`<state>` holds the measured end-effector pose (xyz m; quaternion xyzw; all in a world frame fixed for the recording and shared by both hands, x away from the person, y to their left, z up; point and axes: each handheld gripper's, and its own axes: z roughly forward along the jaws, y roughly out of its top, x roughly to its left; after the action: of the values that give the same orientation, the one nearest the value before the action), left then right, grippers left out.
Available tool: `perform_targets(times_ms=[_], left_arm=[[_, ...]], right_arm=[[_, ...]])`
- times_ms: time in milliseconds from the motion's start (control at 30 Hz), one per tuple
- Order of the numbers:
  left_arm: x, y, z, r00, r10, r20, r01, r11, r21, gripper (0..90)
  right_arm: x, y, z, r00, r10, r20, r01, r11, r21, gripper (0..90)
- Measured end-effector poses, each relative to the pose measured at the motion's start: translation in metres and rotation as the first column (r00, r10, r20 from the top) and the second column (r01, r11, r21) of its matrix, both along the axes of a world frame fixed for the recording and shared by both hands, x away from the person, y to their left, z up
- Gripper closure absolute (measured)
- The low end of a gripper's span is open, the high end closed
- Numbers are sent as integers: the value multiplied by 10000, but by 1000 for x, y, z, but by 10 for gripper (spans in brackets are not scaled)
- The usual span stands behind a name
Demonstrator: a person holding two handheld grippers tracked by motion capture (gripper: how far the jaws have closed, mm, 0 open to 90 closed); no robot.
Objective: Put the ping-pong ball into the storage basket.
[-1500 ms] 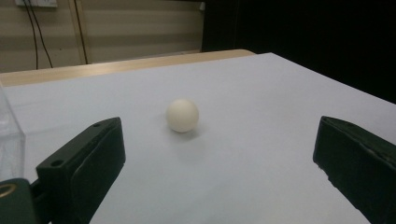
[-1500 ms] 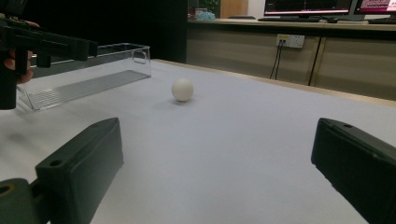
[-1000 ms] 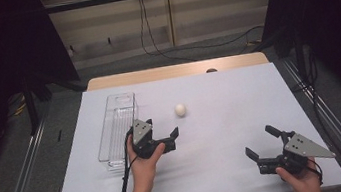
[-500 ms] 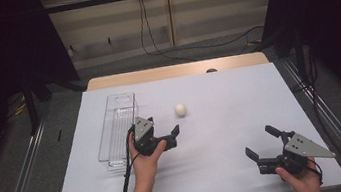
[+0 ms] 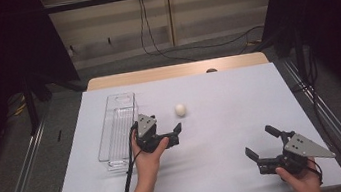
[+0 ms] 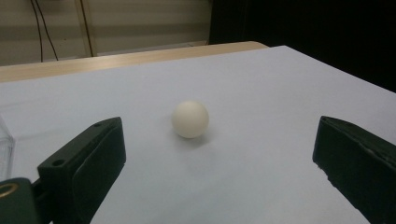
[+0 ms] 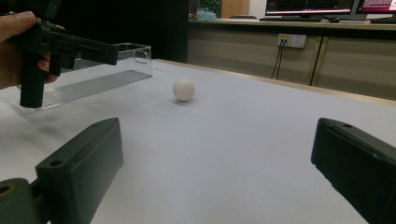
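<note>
White-covered bench, dark room
little white ball sits just ahead of the left gripper, fingers spread; right gripper well off, spread too

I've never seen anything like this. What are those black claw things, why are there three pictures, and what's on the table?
A person holds a hand-operated claw in each hand: the left gripper and the right gripper. Both are open and hold nothing. One picture comes from a camera overhead; the other two come from small cameras riding on each claw, looking out between its black jaws. On the white-covered table lie a small white ball and a clear plastic tray. The left claw points at the ball, which sits just ahead, untouched.
</note>
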<state>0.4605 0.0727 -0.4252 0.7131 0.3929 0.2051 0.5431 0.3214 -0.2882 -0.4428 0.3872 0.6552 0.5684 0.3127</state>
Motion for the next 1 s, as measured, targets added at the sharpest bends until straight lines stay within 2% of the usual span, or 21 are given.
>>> perform_targets(times_ms=[133,167,400,500,1000], left_arm=[[2,-2,-1,10000,-17,-62,17,10000,-81,27],[2,-2,-1,10000,24,-45,-24,10000,19,27],[5,-3,-3,9999,35,-117,-34,10000,23,27],[7,-3,-4,9999,17,-148,-19,10000,-89,27],[10,-4,-7,9996,99,-264,-99,10000,-2,28]], right_arm=[[0,0,0,10000,-11,-3,11,10000,-3,17],[0,0,0,10000,-3,-9,3,10000,9,17],[0,0,0,10000,9,30,-9,10000,-17,17],[0,0,0,10000,8,7,-8,10000,-4,17],[0,0,0,10000,3,-31,-3,10000,-10,17]])
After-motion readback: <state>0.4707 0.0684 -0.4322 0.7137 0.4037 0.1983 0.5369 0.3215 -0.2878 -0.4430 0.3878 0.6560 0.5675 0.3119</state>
